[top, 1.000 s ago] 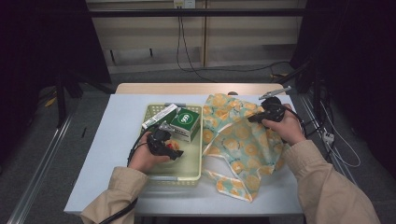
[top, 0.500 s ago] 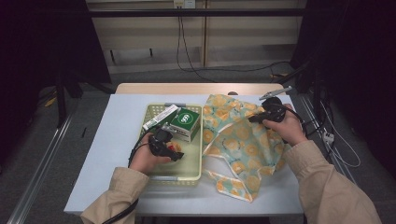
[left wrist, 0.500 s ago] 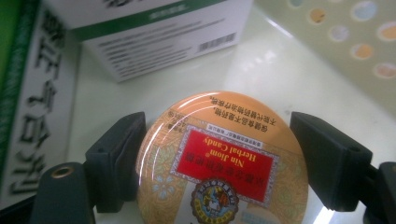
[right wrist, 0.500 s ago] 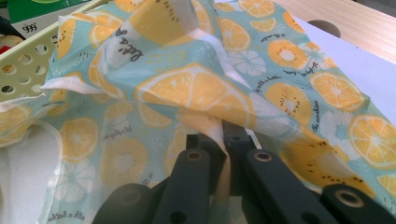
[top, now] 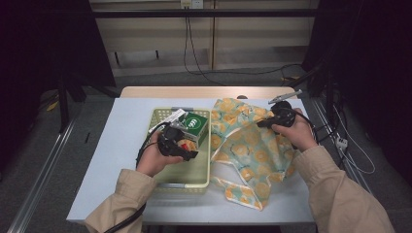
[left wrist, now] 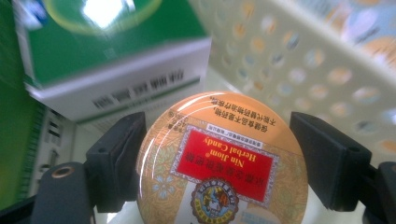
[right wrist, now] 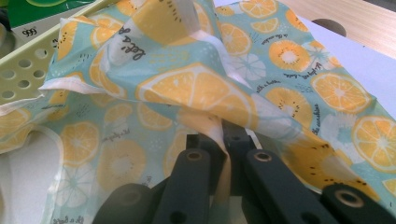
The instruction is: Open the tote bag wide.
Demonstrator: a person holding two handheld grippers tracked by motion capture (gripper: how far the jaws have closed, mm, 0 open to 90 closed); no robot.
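The tin [left wrist: 222,161] looks like glossy printed metal, its smooth lid throwing bright glare. The box [left wrist: 112,56] beside it is shiny coated card, green and white. The basket [left wrist: 327,79] is matt pale-green plastic, pierced all over with round holes. The cloth [right wrist: 196,88] is thin, soft printed fabric, creased and matt. The jaws in both gripper views look like dull black plastic. The table [top: 131,121] has a smooth, matt pale top.
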